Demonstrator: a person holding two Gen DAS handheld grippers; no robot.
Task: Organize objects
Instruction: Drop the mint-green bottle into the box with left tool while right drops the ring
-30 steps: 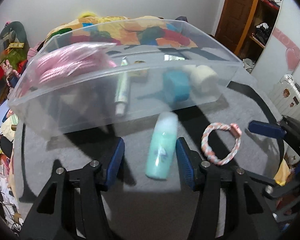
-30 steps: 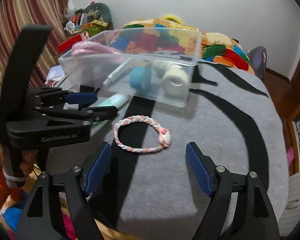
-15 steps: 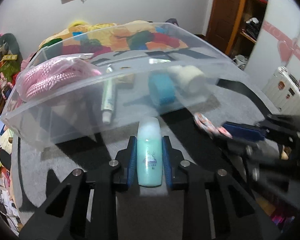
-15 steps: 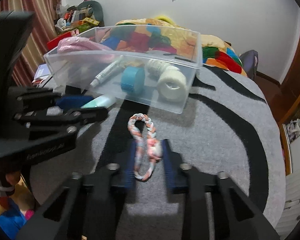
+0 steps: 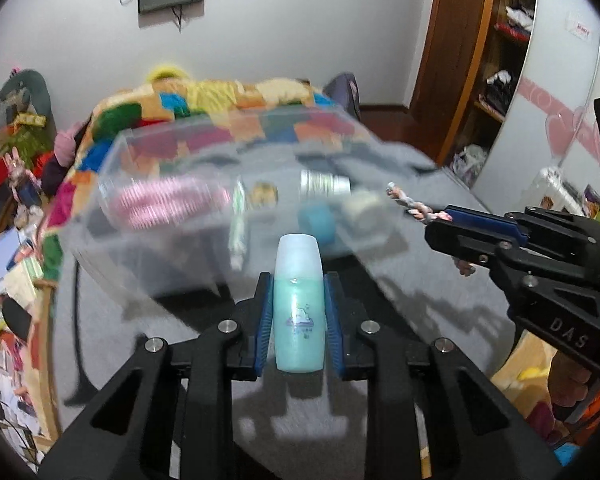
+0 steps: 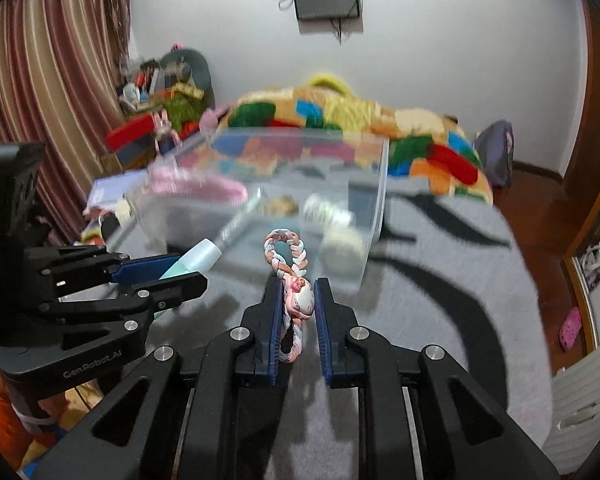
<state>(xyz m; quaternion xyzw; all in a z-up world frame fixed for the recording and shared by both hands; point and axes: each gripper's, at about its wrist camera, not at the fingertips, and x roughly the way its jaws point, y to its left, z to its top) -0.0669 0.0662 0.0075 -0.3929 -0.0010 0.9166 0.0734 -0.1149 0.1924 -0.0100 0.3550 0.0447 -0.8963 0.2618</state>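
Note:
My left gripper (image 5: pixel 299 284) is shut on a teal bottle (image 5: pixel 299 312) with a pale cap and holds it above the grey table, in front of the clear plastic bin (image 5: pixel 148 240). My right gripper (image 6: pixel 297 292) is shut on a braided pink and white bracelet (image 6: pixel 290 256), also lifted off the table. The bracelet (image 5: pixel 416 210) and right gripper show at the right of the left wrist view. The bottle (image 6: pixel 194 258) shows at the left of the right wrist view. The bin (image 6: pixel 376 208) stands just beyond both grippers.
The bin holds a pink rope bundle (image 5: pixel 160 204), a pen (image 5: pixel 238 224), a blue tape roll (image 5: pixel 318 222) and a white roll (image 6: pixel 342 244). The grey table (image 6: pixel 440 280) has black stripes. A bed with a colourful blanket (image 6: pixel 340 116) lies behind.
Both grippers closed on their objects, the left on the bottle and the right on the bracelet, and have lifted them off the table toward the bin.

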